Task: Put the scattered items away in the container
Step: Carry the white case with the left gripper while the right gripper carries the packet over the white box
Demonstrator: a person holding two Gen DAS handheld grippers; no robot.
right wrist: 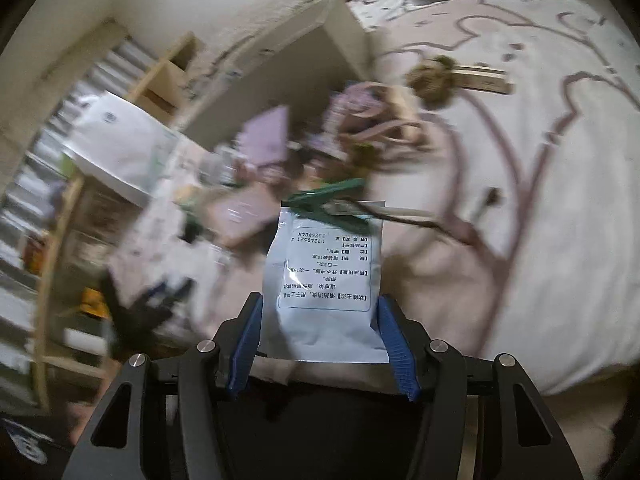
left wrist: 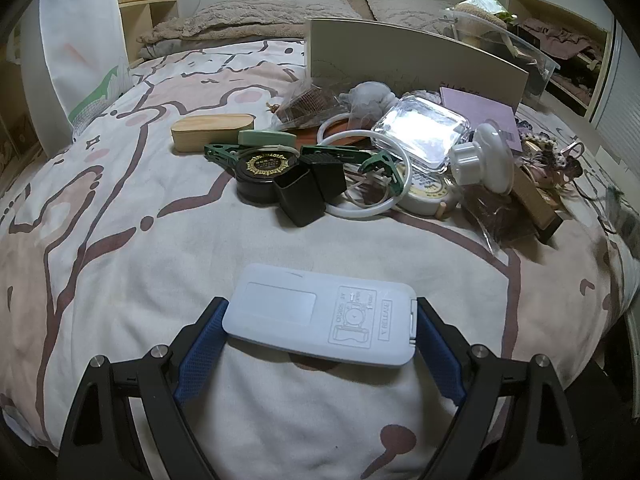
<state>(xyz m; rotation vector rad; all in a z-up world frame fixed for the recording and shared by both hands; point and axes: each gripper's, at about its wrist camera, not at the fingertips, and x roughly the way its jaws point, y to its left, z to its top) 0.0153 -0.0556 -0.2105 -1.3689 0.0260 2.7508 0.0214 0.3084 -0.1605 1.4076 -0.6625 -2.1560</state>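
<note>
My left gripper (left wrist: 320, 312) is shut on a flat white plastic case (left wrist: 280, 304), its blue pads (left wrist: 200, 344) pressing the two short ends just above the bedspread. Behind it lies the scattered pile: a wooden box (left wrist: 214, 132), a black round tin (left wrist: 262, 174), a small black box (left wrist: 300, 198), a white ring (left wrist: 360, 172) and a clear lidded box (left wrist: 420, 132). A clear plastic bin (left wrist: 516, 48) stands at the back right. My right gripper (right wrist: 320, 302) is shut on a white printed packet (right wrist: 324, 264) with a green clip (right wrist: 328, 200) on its far end.
A beige board (left wrist: 400, 52) stands upright behind the pile. Pillows (left wrist: 260, 16) lie at the head of the bed, with a white bag (left wrist: 88, 40) and wooden shelves (left wrist: 148, 12) to the left. The right wrist view is blurred; a brown tuft (right wrist: 432, 76) lies on the bedspread.
</note>
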